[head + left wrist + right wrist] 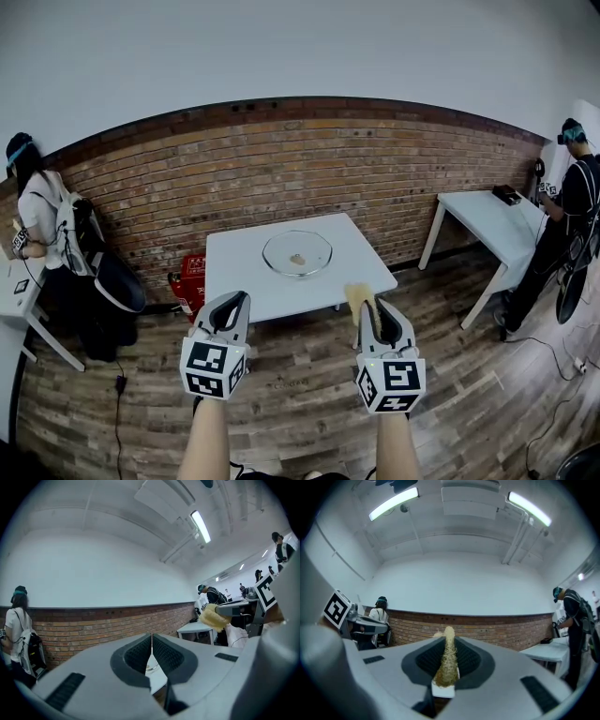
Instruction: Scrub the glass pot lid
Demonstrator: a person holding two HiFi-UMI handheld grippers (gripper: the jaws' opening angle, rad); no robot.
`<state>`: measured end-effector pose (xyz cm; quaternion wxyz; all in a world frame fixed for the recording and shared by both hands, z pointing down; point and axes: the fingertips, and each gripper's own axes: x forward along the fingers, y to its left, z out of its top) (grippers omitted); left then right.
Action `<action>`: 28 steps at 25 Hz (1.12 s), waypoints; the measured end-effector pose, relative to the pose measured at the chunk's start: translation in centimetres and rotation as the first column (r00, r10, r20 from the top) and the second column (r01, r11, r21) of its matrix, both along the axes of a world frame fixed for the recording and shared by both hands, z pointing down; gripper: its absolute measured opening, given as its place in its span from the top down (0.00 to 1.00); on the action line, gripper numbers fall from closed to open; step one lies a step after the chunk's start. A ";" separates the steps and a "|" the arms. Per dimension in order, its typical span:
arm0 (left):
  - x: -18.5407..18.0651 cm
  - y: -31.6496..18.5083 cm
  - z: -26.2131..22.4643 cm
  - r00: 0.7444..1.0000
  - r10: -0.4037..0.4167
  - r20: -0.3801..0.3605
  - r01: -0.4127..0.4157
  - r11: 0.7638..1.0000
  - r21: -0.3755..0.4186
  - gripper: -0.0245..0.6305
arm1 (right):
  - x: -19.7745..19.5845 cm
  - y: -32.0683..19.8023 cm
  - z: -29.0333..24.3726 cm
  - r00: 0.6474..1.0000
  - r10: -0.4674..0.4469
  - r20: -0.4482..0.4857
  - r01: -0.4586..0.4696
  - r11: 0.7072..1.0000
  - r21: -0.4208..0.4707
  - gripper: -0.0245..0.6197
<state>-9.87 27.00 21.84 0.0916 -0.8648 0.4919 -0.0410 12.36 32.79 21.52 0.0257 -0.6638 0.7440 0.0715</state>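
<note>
While both claws hang above the wood floor [469, 375] on the near side of the white worktop [234, 277], the glass pot lid [297, 253] lies flat at the worktop's middle, well apart from them. The left claw [234, 300] has its jaws pressed together with nothing between them. The right claw [372, 305] is clamped on a yellow sponge [355, 298], which sticks out past its tips.
</note>
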 end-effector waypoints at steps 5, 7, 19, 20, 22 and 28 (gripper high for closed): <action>0.7 -0.6 0.4 1.000 -0.023 0.000 0.023 1.000 -0.012 0.94 | 1.0 -1.0 0.2 1.000 -0.021 0.009 0.021 1.000 0.001 0.87; 0.9 -1.0 0.4 1.000 -0.027 -0.001 0.027 1.000 -0.011 0.94 | 1.2 -1.5 0.2 1.000 -0.025 0.007 0.025 1.000 0.001 0.87; 1.6 -8.2 1.3 1.000 -0.011 -0.021 0.011 1.000 0.004 0.94 | 2.6 -7.9 1.4 1.000 0.010 -0.005 -0.010 1.000 0.000 0.87; 1.6 -9.3 1.4 1.000 -0.008 -0.024 0.009 1.000 0.003 0.94 | 2.7 -8.8 1.4 1.000 0.014 -0.008 -0.014 1.000 0.001 0.87; 1.6 -11.4 1.6 1.000 -0.002 -0.025 0.002 1.000 -0.001 0.94 | 2.7 -10.8 1.4 1.000 0.023 -0.010 -0.023 1.000 0.002 0.87; 0.7 -18.3 2.1 1.000 0.008 -0.026 -0.008 1.000 -0.004 0.94 | 2.5 -17.5 1.5 0.999 0.053 -0.005 -0.053 0.999 0.003 0.87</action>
